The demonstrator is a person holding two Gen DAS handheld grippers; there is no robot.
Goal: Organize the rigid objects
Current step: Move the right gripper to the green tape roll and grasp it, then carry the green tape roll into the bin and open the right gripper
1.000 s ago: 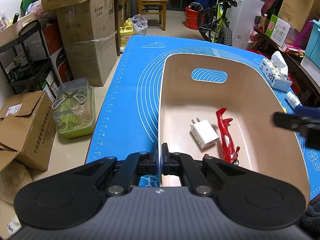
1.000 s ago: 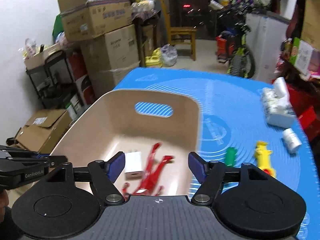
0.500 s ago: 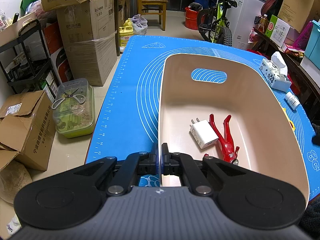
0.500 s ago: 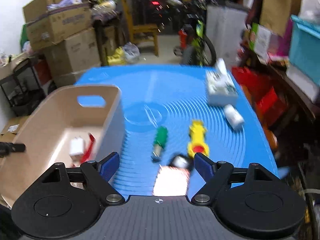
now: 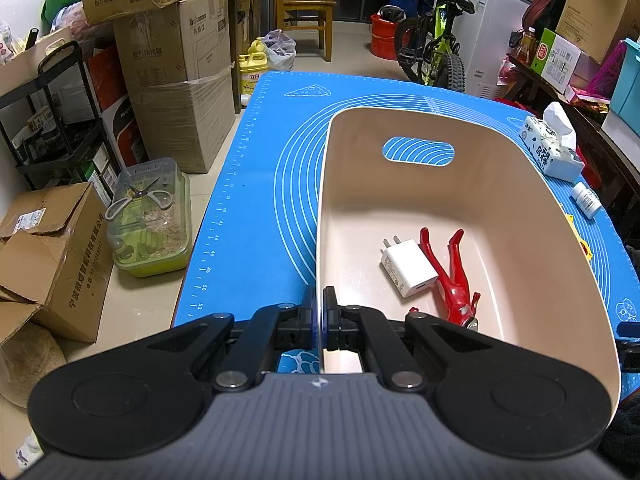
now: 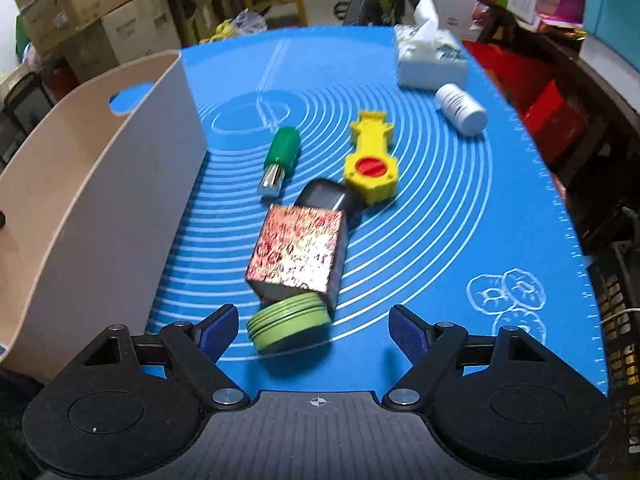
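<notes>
My left gripper (image 5: 321, 316) is shut on the near left wall of the beige bin (image 5: 540, 280). A white charger (image 5: 408, 268) and a red figure (image 5: 452, 280) lie inside the bin. My right gripper (image 6: 312, 320) is open, with nothing between its fingers, low over the blue mat (image 6: 460, 220) to the right of the bin (image 6: 120, 200). Just ahead of it lie a green round tin (image 6: 288, 324), a shiny patterned box (image 6: 300, 252) leaning over the tin, a dark object (image 6: 324, 196), a yellow toy (image 6: 370, 160) and a green-handled tool (image 6: 280, 156).
A white bottle (image 6: 460, 108) and a tissue pack (image 6: 428, 60) sit at the mat's far right. The mat's right edge drops off to red items and a crate. Cardboard boxes (image 5: 172, 60), a black shelf and a green tub (image 5: 152, 220) stand left of the table.
My right gripper swung from above the bin to the right and down over the loose objects, its jaws a little wider. The red figure settled in the bin. The left gripper stayed put.
</notes>
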